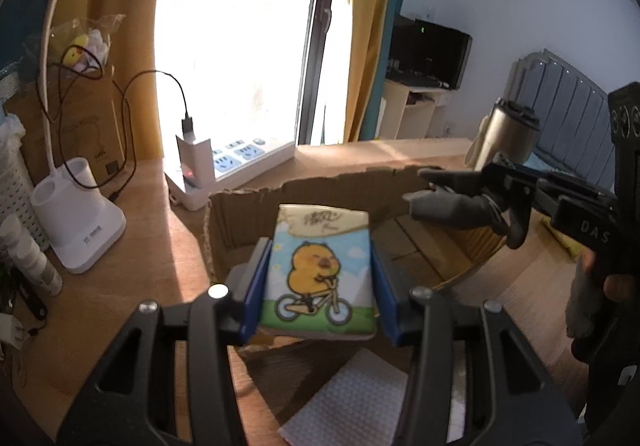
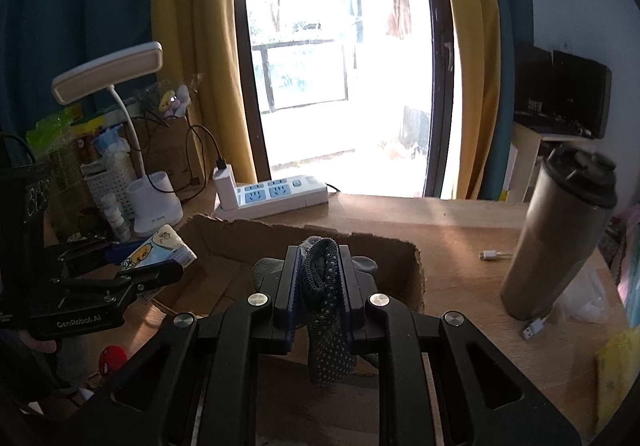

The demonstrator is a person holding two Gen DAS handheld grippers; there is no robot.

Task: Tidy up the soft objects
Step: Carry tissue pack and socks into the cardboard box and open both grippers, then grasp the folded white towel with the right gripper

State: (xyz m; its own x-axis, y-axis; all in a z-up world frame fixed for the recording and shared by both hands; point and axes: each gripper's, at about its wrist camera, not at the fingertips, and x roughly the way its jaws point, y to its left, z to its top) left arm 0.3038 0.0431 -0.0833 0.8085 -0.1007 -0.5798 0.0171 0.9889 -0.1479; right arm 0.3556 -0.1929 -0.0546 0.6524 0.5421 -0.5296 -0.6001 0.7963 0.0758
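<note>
My left gripper (image 1: pixel 320 258) is shut on a tissue pack (image 1: pixel 320 270) printed with a yellow chick on a bicycle, and holds it over the near part of an open cardboard box (image 1: pixel 248 198). In the right wrist view the same tissue pack (image 2: pixel 160 250) shows at the left, at the box's left wall. My right gripper (image 2: pixel 319 266) is shut on a dark grey dotted sock (image 2: pixel 326 310) that hangs down between the pads, above the cardboard box (image 2: pixel 384 246). From the left wrist the right gripper (image 1: pixel 424 186) and the grey sock (image 1: pixel 452 208) appear over the box's far right side.
On the wooden desk stand a white desk lamp (image 2: pixel 154 202), a power strip (image 2: pixel 276 194) by the window, and a metal tumbler (image 2: pixel 560 238) at the right with a cable (image 2: pixel 494 255) near it. A textured cloth (image 1: pixel 352 402) lies below the left gripper. Clutter lines the desk's left edge.
</note>
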